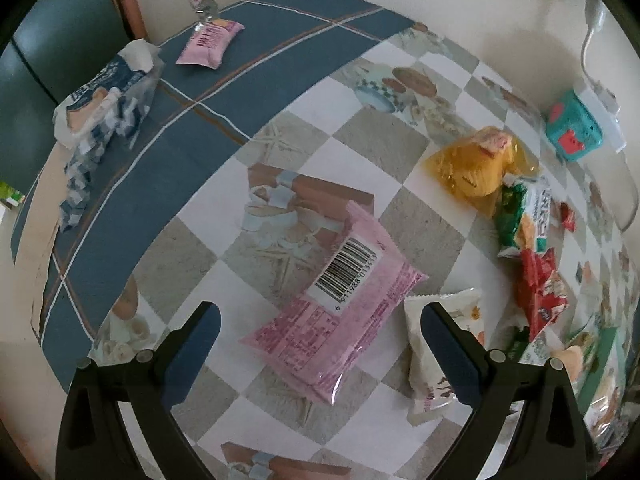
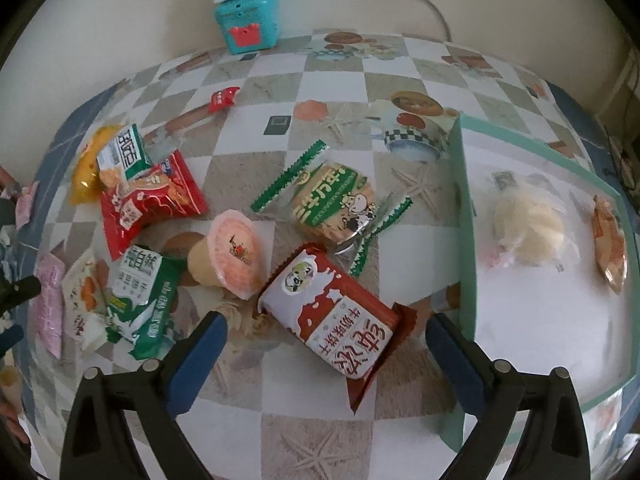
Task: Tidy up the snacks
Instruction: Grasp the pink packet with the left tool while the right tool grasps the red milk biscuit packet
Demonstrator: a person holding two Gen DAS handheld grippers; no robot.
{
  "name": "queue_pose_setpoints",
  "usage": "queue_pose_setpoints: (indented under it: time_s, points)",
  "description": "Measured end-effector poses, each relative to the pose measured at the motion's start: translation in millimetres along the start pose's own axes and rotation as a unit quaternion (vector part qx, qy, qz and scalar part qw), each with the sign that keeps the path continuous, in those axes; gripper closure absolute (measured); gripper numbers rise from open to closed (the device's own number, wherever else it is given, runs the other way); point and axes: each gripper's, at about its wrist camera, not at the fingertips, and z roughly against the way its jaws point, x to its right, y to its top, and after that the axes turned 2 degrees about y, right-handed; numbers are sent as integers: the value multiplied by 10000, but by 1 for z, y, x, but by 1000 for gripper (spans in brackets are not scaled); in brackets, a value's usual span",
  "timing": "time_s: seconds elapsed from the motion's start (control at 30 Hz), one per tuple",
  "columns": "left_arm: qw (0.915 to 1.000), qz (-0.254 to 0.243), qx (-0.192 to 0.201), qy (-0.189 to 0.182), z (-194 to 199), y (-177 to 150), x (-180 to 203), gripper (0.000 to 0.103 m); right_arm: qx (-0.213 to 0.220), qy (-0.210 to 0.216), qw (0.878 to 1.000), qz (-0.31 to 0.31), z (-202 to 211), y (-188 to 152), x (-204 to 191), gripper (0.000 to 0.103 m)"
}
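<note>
Hovering over the checkered desk [image 1: 352, 136], the left gripper [image 1: 320, 336] has its 2 fingers [image 1: 196, 344] spread wide and released, grasping nothing. A pink snack packet [image 1: 340, 312] lies flat between and just beyond them, barcode side up, not touching either finger. At 3 o'clock from it sits a white wrapped snack [image 1: 432, 360], partly hidden behind the right-hand finger. Toward 1 o'clock a loose heap holds a yellow packet [image 1: 476, 164], a green and white packet [image 1: 520, 216] and a red packet [image 1: 540, 284]. At 11 o'clock, on the blue cloth, lie a second pink packet [image 1: 208, 42] and a blue and white bag [image 1: 104, 108].

The right gripper [image 2: 326, 344] is likewise released, its fingers [image 2: 200, 352] wide apart over the desk. A red and white biscuit pack [image 2: 336, 320] lies between them (its print reads upside down from this view), touching neither. At 11 o'clock from it a jelly cup [image 2: 232, 256] lies tipped on its side; at 12 o'clock is a green round cracker pack [image 2: 336, 204]. At 3 o'clock stands a teal-rimmed box [image 2: 466, 240], already holding a pale round pastry [image 2: 528, 228] and an orange packet [image 2: 610, 248] well apart from it. A teal gadget [image 2: 248, 20] sits at the desk's far edge, 12 o'clock.
</note>
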Motion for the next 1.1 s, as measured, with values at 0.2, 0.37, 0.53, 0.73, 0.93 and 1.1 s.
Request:
queue_pose_setpoints:
  time_s: [0.2, 0.37, 0.53, 0.73, 0.93, 1.1]
  points:
    - [9997, -162, 7, 157, -8, 3, 9, 3, -82, 22, 9999, 98, -13, -1, -2, 11]
    - [9995, -253, 14, 169, -12, 7, 16, 3, -209, 159, 9996, 111, -14, -1, -4, 19]
    - [9996, -235, -8, 149, -15, 9, 18, 4, -245, 574, 9980, 25, -7, 1, -4, 30]
    - [9996, -221, -28, 168, -16, 8, 18, 20, -174, 561, 9980, 217, -3, -2, -9, 36]
    - [9997, -214, -44, 145, -18, 7, 14, 39, -94, 458, 9979, 450, -4, -3, -18, 36]
    - [9995, -209, -81, 242, -19, 7, 14, 55, -108, 227, 9971, 723, -10, -9, -24, 37]
